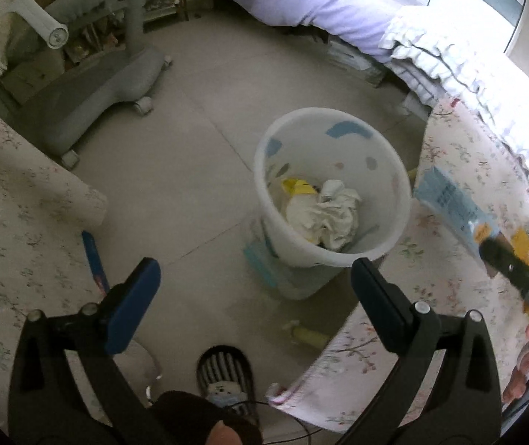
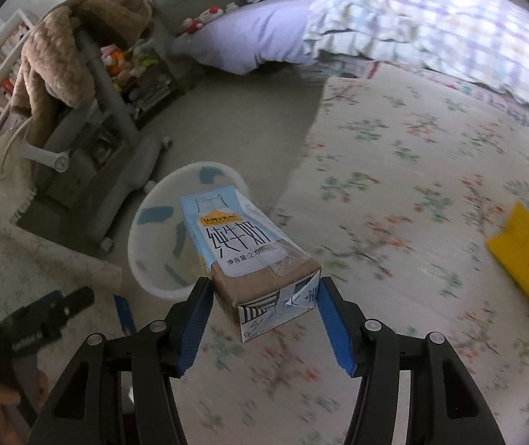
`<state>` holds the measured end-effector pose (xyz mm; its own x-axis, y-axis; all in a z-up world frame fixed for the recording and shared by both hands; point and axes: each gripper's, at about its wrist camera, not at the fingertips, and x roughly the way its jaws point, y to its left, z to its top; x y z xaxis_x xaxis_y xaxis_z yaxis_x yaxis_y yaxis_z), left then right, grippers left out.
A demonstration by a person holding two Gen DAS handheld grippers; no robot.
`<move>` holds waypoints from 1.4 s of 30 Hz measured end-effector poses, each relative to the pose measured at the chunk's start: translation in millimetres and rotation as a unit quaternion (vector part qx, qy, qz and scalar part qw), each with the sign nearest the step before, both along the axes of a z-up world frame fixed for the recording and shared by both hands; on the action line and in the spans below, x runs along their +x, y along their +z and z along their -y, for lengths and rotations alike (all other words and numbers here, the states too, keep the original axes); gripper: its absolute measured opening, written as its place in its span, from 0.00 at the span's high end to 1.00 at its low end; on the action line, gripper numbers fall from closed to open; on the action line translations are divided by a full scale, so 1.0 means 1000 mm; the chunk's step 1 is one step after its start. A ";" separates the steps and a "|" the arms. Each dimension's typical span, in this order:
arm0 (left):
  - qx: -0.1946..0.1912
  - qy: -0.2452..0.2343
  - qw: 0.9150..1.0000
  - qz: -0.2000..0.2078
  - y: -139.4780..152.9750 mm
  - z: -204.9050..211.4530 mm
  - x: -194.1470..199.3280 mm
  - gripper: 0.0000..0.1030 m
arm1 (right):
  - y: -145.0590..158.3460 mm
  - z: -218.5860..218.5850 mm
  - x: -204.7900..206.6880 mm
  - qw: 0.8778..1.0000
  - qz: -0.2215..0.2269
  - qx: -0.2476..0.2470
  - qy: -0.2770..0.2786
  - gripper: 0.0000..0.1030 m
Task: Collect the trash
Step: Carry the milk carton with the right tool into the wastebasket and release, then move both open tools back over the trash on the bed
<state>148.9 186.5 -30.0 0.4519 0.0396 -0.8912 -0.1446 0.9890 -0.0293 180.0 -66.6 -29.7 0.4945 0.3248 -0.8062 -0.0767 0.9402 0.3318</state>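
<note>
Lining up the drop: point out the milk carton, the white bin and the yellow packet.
Blue-and-white milk carton [image 2: 244, 248], right wrist view, printed top face.
White plastic bin [image 1: 338, 257], left wrist view, near rim.
Yellow flat packet [image 2: 523, 256], right wrist view, top face.

At frame centre, the tiled floor [image 1: 190, 170] is carrying a white bin [image 1: 333, 185]; a yellow packet [image 2: 527, 256] is lying on the floral sheet [image 2: 412, 170] at right.

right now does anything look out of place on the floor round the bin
Yes. A pale yellow scrap lies on the floor in front of the white bin, outside it, and a blue object lies by the floral cloth's edge. The right gripper holds a milk carton; the left gripper is open.
</note>
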 end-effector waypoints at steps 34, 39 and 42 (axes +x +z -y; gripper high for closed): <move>-0.003 -0.054 0.998 0.017 0.015 0.048 -0.009 0.01 | 0.052 0.105 -0.065 0.995 0.031 -0.075 -0.057 0.18; 0.001 -0.074 0.997 0.019 0.017 0.072 -0.011 0.01 | 0.061 0.146 -0.086 0.993 0.029 -0.090 -0.075 0.18; -0.004 -0.089 0.996 0.021 0.020 0.088 -0.010 0.01 | 0.067 0.168 -0.095 0.991 0.031 -0.098 -0.088 0.18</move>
